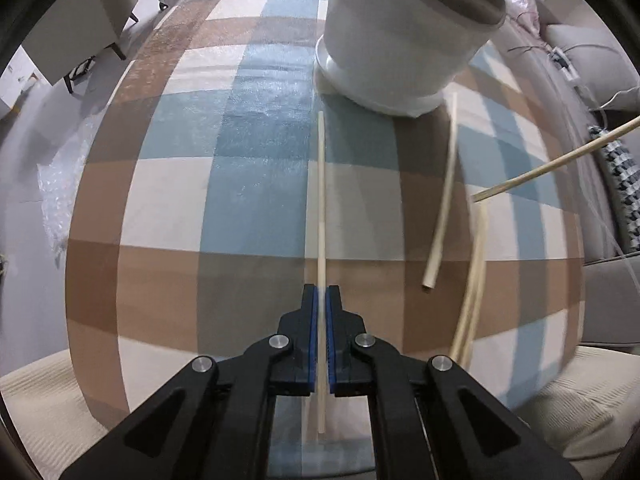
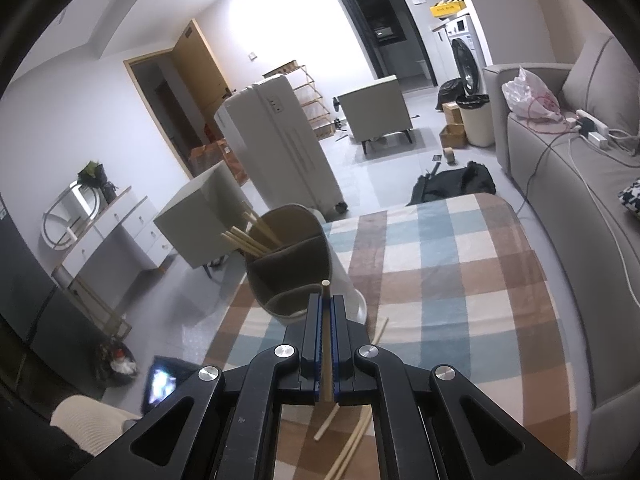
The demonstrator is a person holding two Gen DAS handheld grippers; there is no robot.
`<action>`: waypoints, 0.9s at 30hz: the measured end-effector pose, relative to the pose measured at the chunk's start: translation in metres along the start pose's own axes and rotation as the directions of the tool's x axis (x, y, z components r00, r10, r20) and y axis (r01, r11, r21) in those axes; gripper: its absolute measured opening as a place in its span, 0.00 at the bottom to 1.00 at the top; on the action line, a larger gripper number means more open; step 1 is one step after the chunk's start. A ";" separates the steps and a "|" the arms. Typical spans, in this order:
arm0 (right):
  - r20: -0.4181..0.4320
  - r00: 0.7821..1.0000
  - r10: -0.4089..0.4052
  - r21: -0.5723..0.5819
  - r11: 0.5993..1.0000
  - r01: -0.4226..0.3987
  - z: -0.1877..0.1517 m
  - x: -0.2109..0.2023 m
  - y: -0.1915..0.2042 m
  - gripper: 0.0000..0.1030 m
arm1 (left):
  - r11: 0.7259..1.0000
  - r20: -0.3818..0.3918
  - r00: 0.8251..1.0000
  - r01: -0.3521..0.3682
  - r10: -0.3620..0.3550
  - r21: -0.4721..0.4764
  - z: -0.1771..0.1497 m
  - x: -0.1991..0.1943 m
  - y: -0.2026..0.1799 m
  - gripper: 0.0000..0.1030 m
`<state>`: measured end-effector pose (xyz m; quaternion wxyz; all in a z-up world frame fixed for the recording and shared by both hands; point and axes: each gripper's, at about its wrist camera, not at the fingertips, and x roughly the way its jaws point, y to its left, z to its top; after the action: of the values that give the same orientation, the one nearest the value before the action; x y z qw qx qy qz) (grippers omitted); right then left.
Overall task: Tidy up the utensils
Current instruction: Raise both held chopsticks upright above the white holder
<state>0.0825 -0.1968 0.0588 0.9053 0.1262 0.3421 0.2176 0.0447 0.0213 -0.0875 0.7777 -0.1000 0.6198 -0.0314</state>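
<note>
Gripping one chopstick [image 1: 321, 216] between closed blue pads, left gripper [image 1: 321, 292] points down at the checked tablecloth [image 1: 168, 200]. Right gripper [image 2: 327, 300] is clamped on another chopstick [image 2: 326, 292], raised near the white holder [image 2: 288, 256] by the table's far edge. Loose chopsticks [image 1: 444, 200] lie near the right edge, somewhat blurred, perhaps three.

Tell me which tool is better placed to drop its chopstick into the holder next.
Right, probably. The right tool grips a chopstick aimed at the holder close ahead. The left tool is shut on a chopstick low over the tablecloth, and the holder's opening is above its view.
</note>
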 end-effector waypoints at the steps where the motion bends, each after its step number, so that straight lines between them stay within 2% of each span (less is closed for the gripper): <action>1: -0.001 1.000 0.002 -0.002 1.000 -0.002 -0.001 0.001 0.002 0.03 | 1.000 0.021 0.999 0.028 -0.028 -0.014 0.000 -0.010 0.002 0.00; 5: -0.008 1.000 0.004 -0.023 1.000 -0.004 -0.004 0.004 0.010 0.03 | 0.997 0.105 0.991 0.078 -0.077 -0.009 -0.004 -0.044 0.008 0.00; 8: -0.008 1.000 0.004 -0.035 0.999 -0.005 -0.006 0.002 0.015 0.03 | 0.993 0.190 0.975 0.114 -0.114 0.013 -0.002 -0.070 0.011 0.00; 12: 0.011 1.000 0.014 -0.044 0.999 -0.013 -0.004 -0.006 0.018 0.03 | 0.987 0.303 0.939 0.151 -0.159 0.052 0.006 -0.105 0.003 0.00; 14: 0.024 1.000 0.020 -0.042 0.999 -0.019 -0.001 -0.011 0.020 0.03 | 0.983 0.358 0.915 0.171 -0.185 0.070 0.008 -0.122 0.003 0.00; 16: 0.034 0.999 0.031 -0.033 0.999 -0.030 0.003 -0.015 0.022 0.03 | 0.980 0.391 0.899 0.181 -0.200 0.083 0.027 -0.119 -0.023 0.00; 18: 0.053 0.998 0.038 -0.026 0.999 -0.037 0.010 -0.019 0.024 0.03 | 0.976 0.423 0.879 0.197 -0.219 0.095 0.034 -0.127 -0.026 0.00; 21: 0.083 0.995 0.052 -0.005 0.999 -0.051 0.024 -0.024 0.026 0.03 | 0.973 0.497 0.837 0.204 -0.228 0.103 0.050 -0.146 -0.029 0.00; 24: 0.114 0.992 0.054 -0.025 0.998 -0.052 0.046 -0.026 0.032 0.02 | 0.971 0.572 0.785 0.207 -0.237 0.119 0.072 -0.161 -0.029 0.00; 27: 0.138 0.989 0.053 -0.057 0.997 -0.045 0.077 -0.023 0.039 0.03 | 0.968 0.644 0.725 0.222 -0.243 0.115 0.101 -0.170 -0.027 0.00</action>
<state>0.1069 -0.1803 0.1430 0.9245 0.1252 0.2687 0.2395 0.1053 0.0361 0.1017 0.9360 -0.1698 0.2913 -0.1010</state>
